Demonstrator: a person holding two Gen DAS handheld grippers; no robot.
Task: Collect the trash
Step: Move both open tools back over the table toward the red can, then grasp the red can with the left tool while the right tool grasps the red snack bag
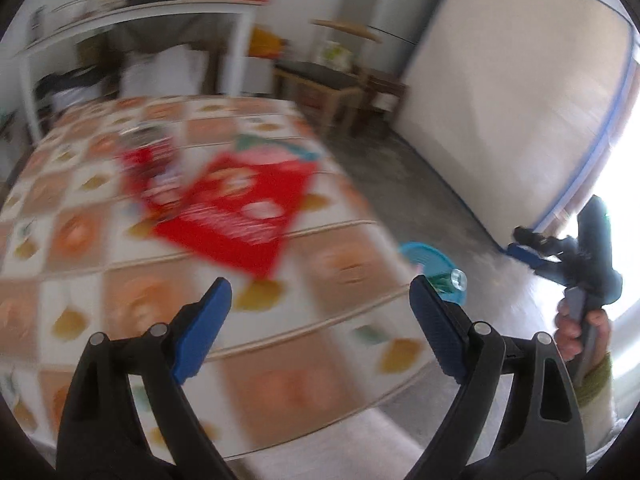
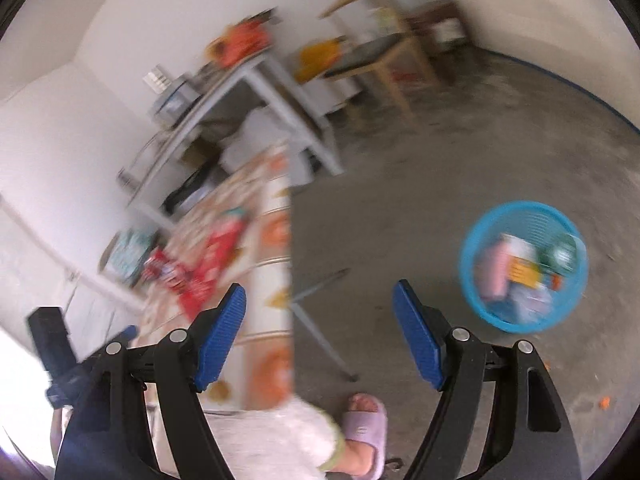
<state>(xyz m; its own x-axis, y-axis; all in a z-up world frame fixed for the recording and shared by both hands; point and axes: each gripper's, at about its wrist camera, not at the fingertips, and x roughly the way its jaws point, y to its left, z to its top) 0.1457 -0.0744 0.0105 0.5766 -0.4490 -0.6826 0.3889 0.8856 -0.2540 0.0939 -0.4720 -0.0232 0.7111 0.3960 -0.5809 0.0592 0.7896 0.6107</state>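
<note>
- White walls (image 2: pixel 60 128)
- Grey concrete floor (image 2: pixel 460 152)
- White shelf unit (image 1: pixel 132 16), cluttered
- Wooden chair (image 1: pixel 324 84)
- Table (image 1: pixel 256 380), patterned cloth
- Bright daylight at right

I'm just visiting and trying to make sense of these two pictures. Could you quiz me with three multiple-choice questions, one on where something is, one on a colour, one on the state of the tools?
1. Where does the trash basket stand?
A. On the table
B. On the floor beside the table
C. On the shelf by the wall

2. What colour is the basket?
A. Light blue
B. Yellow
C. Black

3. How do the two grippers stand?
A. Both shut on wrappers
B. One open, one shut
C. Both open and empty

Answers:
1 B: the basket sits on the grey floor, off the edge of the table.
2 A: its mesh wall is light blue, with packets inside.
3 C: the left gripper and the right gripper both show wide-apart blue pads with nothing between them; the red wrapper lies on the table.
</note>
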